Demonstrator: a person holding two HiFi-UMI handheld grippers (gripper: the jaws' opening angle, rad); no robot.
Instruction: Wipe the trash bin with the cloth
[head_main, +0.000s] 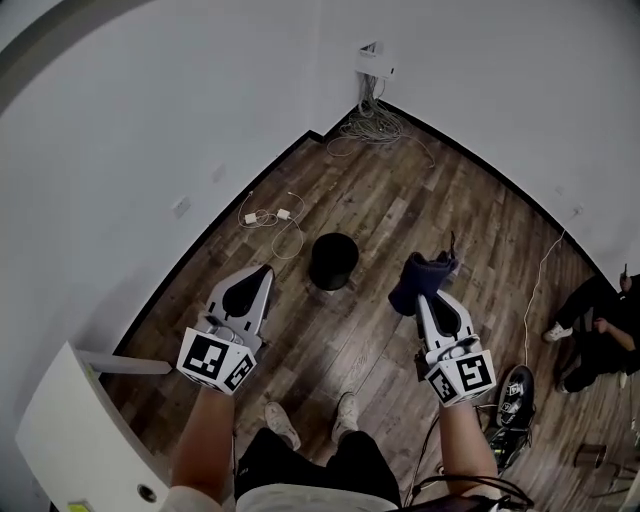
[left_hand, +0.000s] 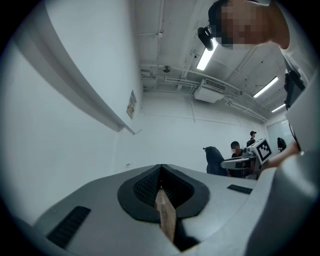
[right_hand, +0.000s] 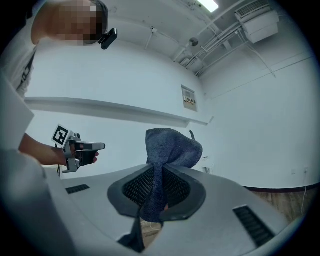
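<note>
The black trash bin (head_main: 333, 260) stood upright on the wooden floor (head_main: 420, 210) near the room's corner, ahead of both grippers and touched by neither. To its right and apart from it, the dark blue cloth (head_main: 420, 278) bunched up out of the right gripper (head_main: 428, 298), whose jaws were clamped on it. The left gripper (head_main: 256, 278) hovered at the bin's left, jaws together on nothing. Wiping had not begun; this looked like the approach. Next, the cloth would likely need lowering onto the bin's rim or wall.
</note>
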